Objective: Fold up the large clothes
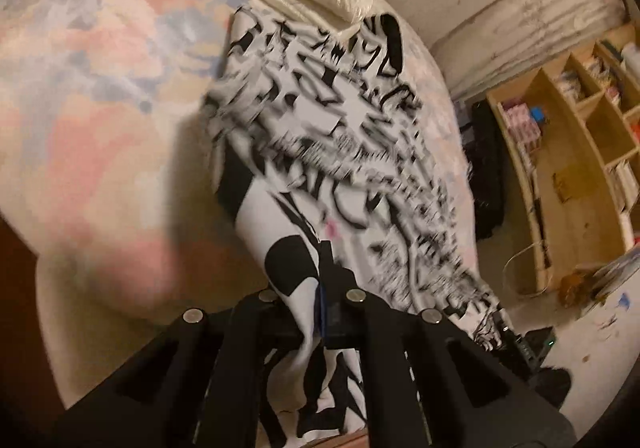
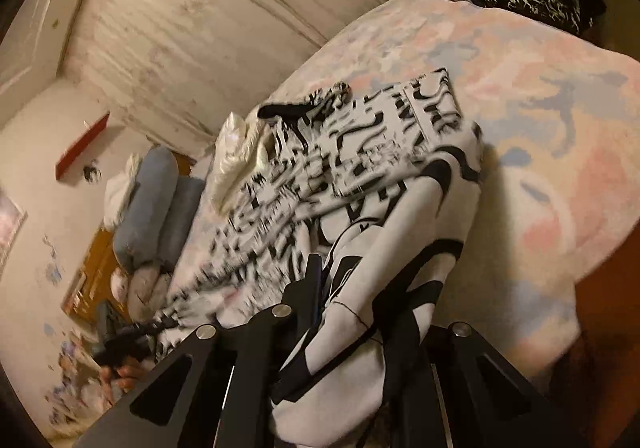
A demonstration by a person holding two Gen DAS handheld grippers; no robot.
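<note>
A large white garment with bold black brush-like print (image 1: 328, 136) is shown draped over a pastel-patterned bed cover (image 1: 88, 60), its near edge pinched by the left gripper (image 1: 322, 288) and right gripper (image 2: 320, 280).

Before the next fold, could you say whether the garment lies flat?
No: both grippers pinch the garment, its near end lifted off the bed.
</note>
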